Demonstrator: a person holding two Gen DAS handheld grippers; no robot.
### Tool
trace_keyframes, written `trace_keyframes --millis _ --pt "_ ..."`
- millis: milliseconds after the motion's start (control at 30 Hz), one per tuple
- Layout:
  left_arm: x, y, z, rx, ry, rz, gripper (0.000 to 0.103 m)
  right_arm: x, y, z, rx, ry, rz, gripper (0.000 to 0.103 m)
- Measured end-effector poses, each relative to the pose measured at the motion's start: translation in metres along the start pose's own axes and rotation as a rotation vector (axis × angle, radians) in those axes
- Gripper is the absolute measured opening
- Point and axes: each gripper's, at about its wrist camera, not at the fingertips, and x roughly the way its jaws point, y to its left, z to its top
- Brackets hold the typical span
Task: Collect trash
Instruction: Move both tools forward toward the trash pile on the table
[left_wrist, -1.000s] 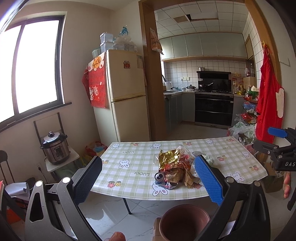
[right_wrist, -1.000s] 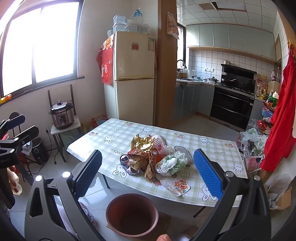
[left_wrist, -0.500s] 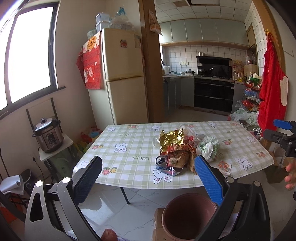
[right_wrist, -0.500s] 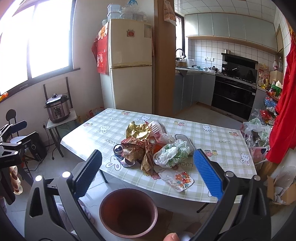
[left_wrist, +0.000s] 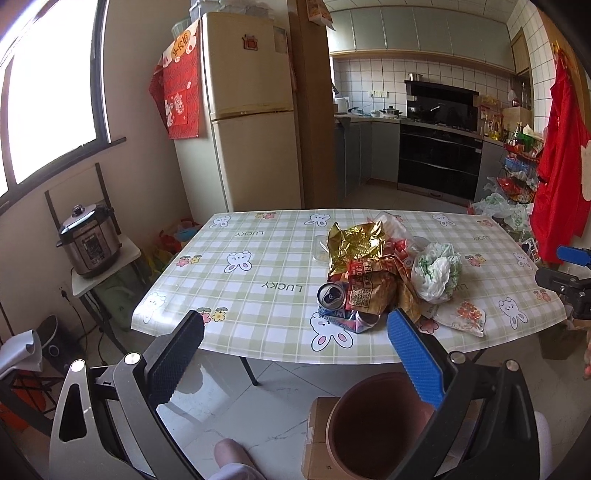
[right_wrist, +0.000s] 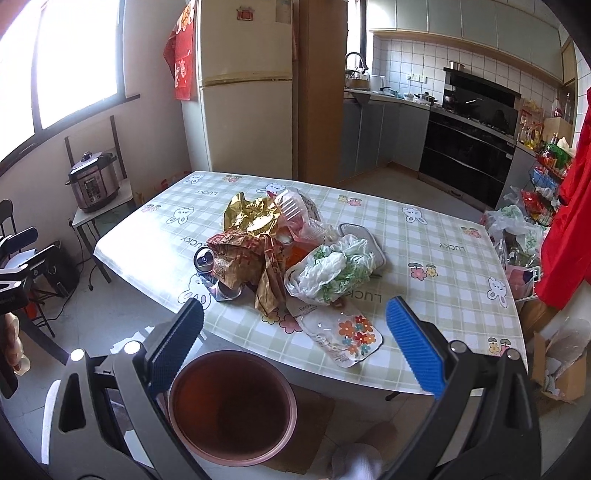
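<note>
both grippers, left (left_wrist: 293, 350) and right (right_wrist: 293, 350), have closed in on the heaped crinkled wrapper trash (right_wrist: 280, 243) on the checked tabletop (left_wrist: 258, 273); fingers spread, empty—first grasp nears.

both tongs, left (left_wrist: 295, 354) and right (right_wrist: 295, 350), gape wide, holding nothing, pointing forward.

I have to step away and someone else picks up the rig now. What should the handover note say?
Left tongs: open, empty, short of the table edge.
Right tongs: open, empty, above the brown bin.
Trash pile mid-table: gold foil bag, brown wrappers, drink can, white-green plastic bag, flowered packet.
Done: nothing visibly binned.
Left: move everything into the bin.
</note>
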Motion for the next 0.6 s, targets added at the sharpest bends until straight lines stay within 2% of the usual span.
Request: trace_keyframes --millis 67,200,400,600 --pt "0.012 -0.006 0.004 0.019 0.014 0.008 0.091 0.011 -0.007 0.001 0.011 0.008 0.018 0.097" --pt "0.033 -0.020 0.016 0.028 0.040 0.010 0.088 0.031 -0.021 0.007 0.019 0.024 0.055 0.097" --pt "0.064 -0.042 0.035 -0.001 0.047 -0.039 0.088 0.038 -0.042 0.025 -0.026 0.015 0.074 0.098" --pt "0.116 -0.078 0.031 0.069 0.098 -0.114 0.089 0.053 -0.066 0.023 -0.015 0.030 0.051 0.098"
